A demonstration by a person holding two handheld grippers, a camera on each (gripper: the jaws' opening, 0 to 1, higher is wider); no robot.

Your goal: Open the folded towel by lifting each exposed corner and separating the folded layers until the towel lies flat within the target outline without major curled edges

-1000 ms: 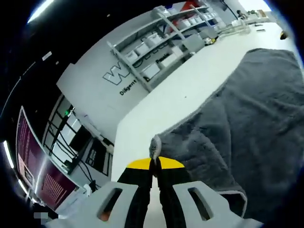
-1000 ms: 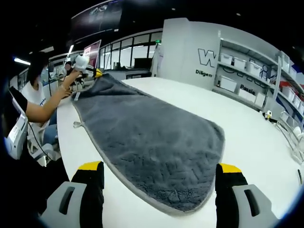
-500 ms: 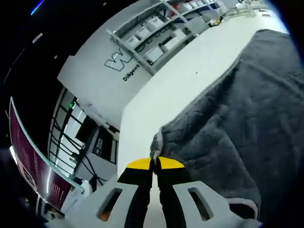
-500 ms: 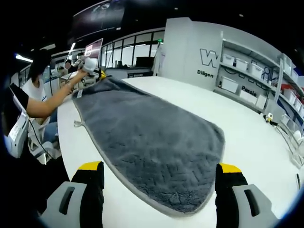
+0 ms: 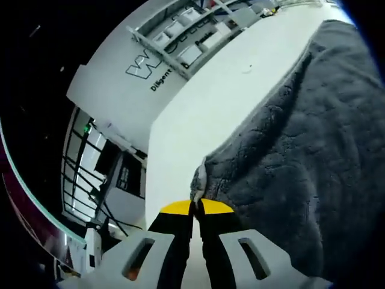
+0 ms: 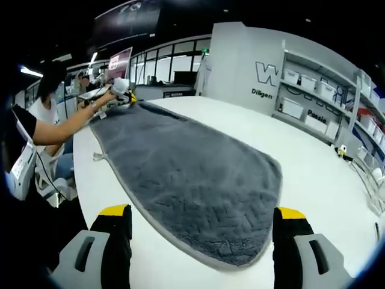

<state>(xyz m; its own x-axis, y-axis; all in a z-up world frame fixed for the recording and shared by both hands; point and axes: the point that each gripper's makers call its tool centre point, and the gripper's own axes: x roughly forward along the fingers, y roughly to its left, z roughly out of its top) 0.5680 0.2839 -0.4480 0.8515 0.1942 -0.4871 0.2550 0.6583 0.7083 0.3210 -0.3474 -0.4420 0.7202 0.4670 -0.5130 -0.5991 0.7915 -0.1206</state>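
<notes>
While the left gripper point(image 5: 194, 208) pinches a towel point(image 5: 301, 156) corner at its tips, right gripper point(image 6: 201, 226) spread wide, towel just ahead between its jaws, flat on the table point(image 6: 337, 198).

Dark grey towel point(image 6: 192, 180) on white table point(image 6: 313, 180).

Plenty of bare table point(image 6: 313, 168) on the shelf side of the towel point(image 6: 192, 180), nothing sitting on it, so a gripper could slide in along that long edge no problem. Near end is open too: the right gripper point(image 6: 201, 241) has its jaws wide apart with white table between them and the towel's rounded end. The near long edge has only a narrow strip of table before the drop-off. Far corner is taken, the left gripper point(image 5: 195, 208) is pinched on it. Shelves point(image 6: 325, 99) stand well back.
</notes>
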